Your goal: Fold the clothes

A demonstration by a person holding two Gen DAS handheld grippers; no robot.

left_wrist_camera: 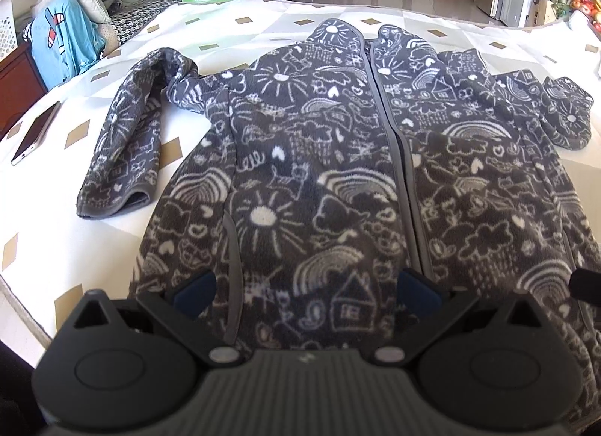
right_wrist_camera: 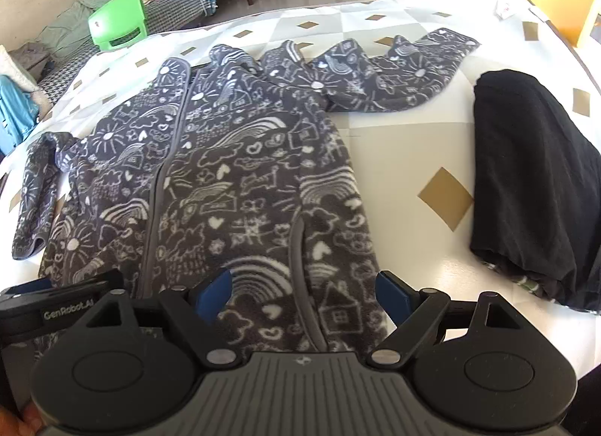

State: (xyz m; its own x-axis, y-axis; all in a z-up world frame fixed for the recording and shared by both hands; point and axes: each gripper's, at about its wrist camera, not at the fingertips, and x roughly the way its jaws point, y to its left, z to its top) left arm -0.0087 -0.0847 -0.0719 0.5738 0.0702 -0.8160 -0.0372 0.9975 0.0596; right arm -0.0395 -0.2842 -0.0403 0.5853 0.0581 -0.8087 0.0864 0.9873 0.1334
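Grey fleece jacket (left_wrist_camera: 323, 158) with white doodle print lies flat, front up, zipper closed, on the patterned table (left_wrist_camera: 56, 210); hem nearest both grippers, collar farthest. Left gripper (left_wrist_camera: 306, 287) over the hem just left of the zipper, fingers (left_wrist_camera: 195, 285) spread wide, grasping nothing. Right gripper (right_wrist_camera: 304, 291) over the hem's right part, fingers (right_wrist_camera: 390, 287) released, wide apart, fabric below them but not pinched. One sleeve extends beyond each gripper's outer side. Folded black garment (right_wrist_camera: 533, 180) right of the right fingers; phone (left_wrist_camera: 35, 133) far left.
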